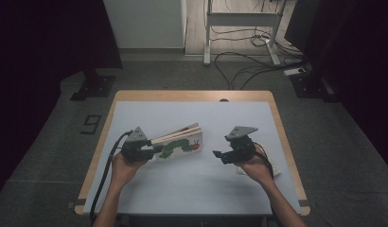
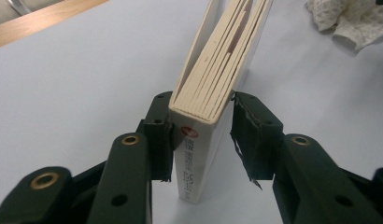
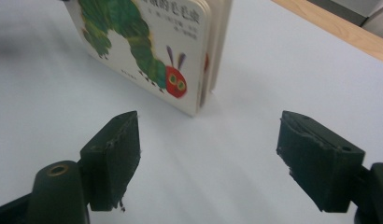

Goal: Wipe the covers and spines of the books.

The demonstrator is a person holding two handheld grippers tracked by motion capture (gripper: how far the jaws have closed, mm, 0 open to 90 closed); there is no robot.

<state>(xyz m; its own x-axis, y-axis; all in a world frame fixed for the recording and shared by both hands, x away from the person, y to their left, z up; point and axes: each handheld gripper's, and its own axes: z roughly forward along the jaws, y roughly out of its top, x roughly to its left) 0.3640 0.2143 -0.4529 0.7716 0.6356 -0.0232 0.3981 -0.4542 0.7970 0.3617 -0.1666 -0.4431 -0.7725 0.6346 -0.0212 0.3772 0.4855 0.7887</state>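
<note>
Board book (image 1: 179, 142) clamped at spine by left gripper (image 1: 152, 150), long axis toward right gripper (image 1: 219, 155), jaws wide, empty, well apart.

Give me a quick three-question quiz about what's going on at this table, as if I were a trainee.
1. True or false: the right gripper is clamped on the book.
2. Which part of the book does the left gripper hold: A the spine end, B the open page edges?
3. What creature is drawn on the cover?

Key
1. False; its jaws stand open with nothing between them, short of the book.
2. A.
3. A green caterpillar with a red head.
</note>
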